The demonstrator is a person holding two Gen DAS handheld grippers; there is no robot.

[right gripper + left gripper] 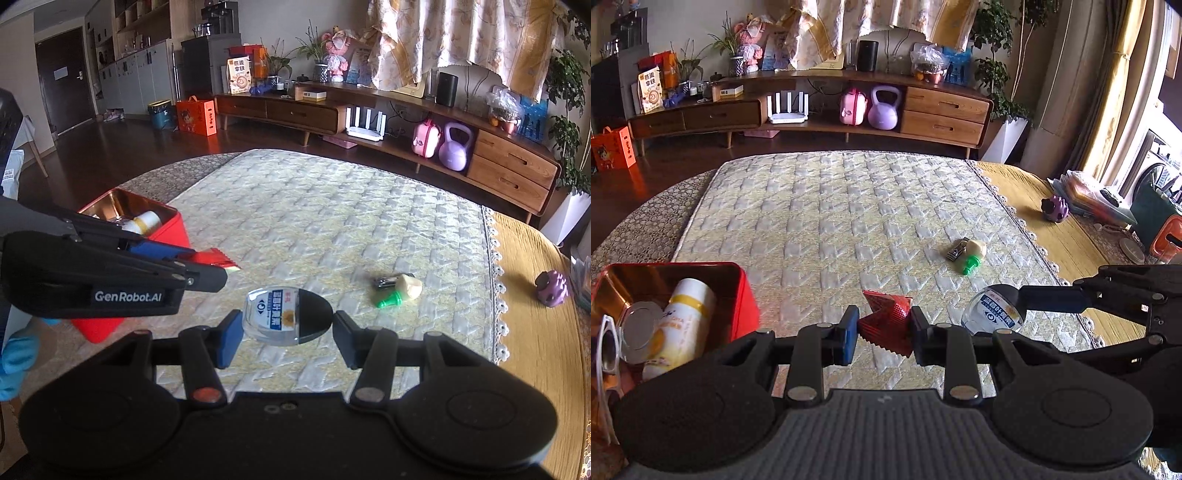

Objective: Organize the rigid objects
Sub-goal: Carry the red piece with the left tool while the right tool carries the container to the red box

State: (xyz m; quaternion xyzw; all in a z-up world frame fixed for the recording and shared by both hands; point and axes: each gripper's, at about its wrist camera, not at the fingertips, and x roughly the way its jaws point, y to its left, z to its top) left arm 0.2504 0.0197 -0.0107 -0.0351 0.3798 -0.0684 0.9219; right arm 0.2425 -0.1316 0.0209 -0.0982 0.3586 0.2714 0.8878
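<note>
Red packet (886, 325) pinched in left claw (882, 328)

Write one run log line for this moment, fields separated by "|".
left gripper: shut on red packet | right gripper: open around clear bottle | red tin: holds white bottle

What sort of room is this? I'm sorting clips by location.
Most likely a home living room: a long wooden TV cabinet with drawers, potted plants by curtains, and a quilted mat over a table.
</note>
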